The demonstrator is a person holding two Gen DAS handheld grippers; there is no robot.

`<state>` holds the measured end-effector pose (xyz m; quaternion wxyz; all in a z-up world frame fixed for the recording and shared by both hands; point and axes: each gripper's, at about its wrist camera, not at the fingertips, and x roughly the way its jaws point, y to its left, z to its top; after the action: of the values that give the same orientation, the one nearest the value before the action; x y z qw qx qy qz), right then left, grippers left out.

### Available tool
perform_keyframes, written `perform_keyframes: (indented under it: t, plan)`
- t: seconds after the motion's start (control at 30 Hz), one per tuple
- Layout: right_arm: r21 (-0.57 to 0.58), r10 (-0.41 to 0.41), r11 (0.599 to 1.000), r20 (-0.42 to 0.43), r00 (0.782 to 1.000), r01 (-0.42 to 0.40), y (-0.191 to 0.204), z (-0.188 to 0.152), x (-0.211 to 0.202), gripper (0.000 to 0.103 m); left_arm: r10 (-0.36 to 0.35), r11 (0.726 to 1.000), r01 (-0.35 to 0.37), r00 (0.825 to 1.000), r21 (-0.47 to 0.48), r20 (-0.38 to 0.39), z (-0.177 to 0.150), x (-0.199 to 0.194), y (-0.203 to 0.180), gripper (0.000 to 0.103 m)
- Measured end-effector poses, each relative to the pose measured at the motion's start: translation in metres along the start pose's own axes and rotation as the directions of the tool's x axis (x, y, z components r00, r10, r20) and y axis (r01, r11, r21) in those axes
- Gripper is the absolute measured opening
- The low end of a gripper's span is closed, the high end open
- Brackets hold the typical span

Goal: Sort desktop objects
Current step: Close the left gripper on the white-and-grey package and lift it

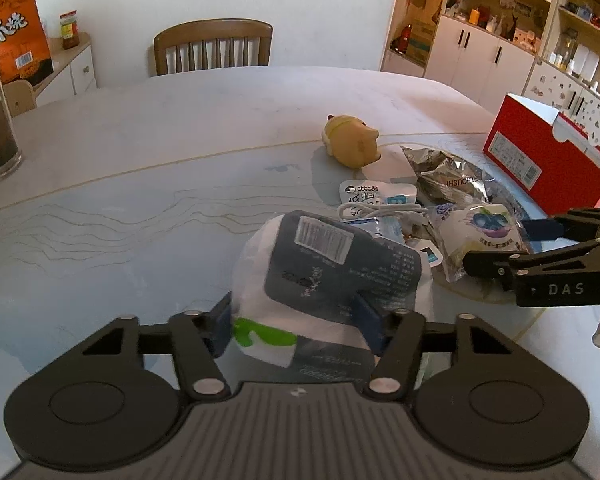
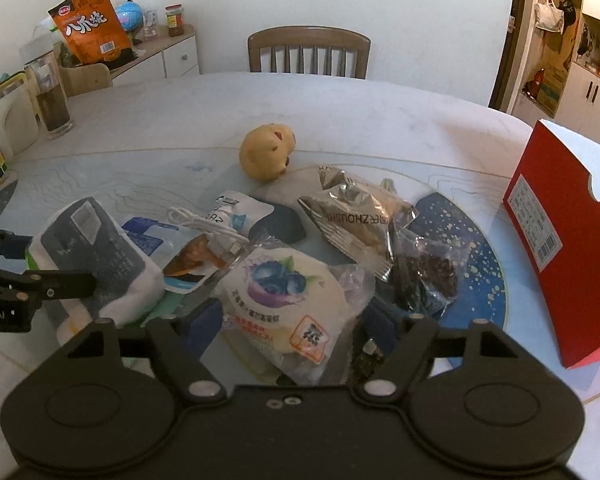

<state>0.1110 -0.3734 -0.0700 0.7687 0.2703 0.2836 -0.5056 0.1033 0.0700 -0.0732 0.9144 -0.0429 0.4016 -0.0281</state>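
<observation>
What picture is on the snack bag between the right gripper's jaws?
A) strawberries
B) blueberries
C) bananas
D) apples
B: the white snack bag between the right gripper jaws shows a cluster of dark blue berries with a green leaf.

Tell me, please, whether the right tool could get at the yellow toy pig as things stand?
Probably not directly. The right tool straddles the blueberry bun packet, and the white cable and silver snack bag lie between it and the yellow toy pig.
</observation>
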Motion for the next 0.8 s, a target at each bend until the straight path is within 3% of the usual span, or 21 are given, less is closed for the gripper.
perform_keyframes:
  t: [0.13, 0.17, 0.57, 0.8]
  plan:
    - [0.017, -0.018, 1.000, 0.004, 1.000, 0.018, 0.000, 0.000, -0.002, 0.067, -0.002, 1.000, 0.002, 1.000, -0.027, 0.004, 0.001, -0.003, 0.002, 0.041]
    - [0.021, -0.020, 1.000, 0.005, 1.000, 0.020, 0.000, 0.000, -0.003, 0.065, 0.026, 0.997, -0.025, 1.000, -0.070, 0.012, 0.002, -0.005, 0.003, 0.037]
    - [0.052, -0.023, 0.998, 0.019, 1.000, 0.022, -0.001, 0.002, -0.017, 0.053, -0.014, 0.996, 0.019, 0.998, -0.085, 0.057, 0.007, -0.030, -0.005, 0.024]
    - [0.072, -0.046, 0.997, 0.045, 0.998, 0.043, -0.001, -0.001, -0.031, 0.052, -0.047, 0.994, 0.054, 0.995, -0.092, 0.084, 0.006, -0.042, -0.010, 0.018]
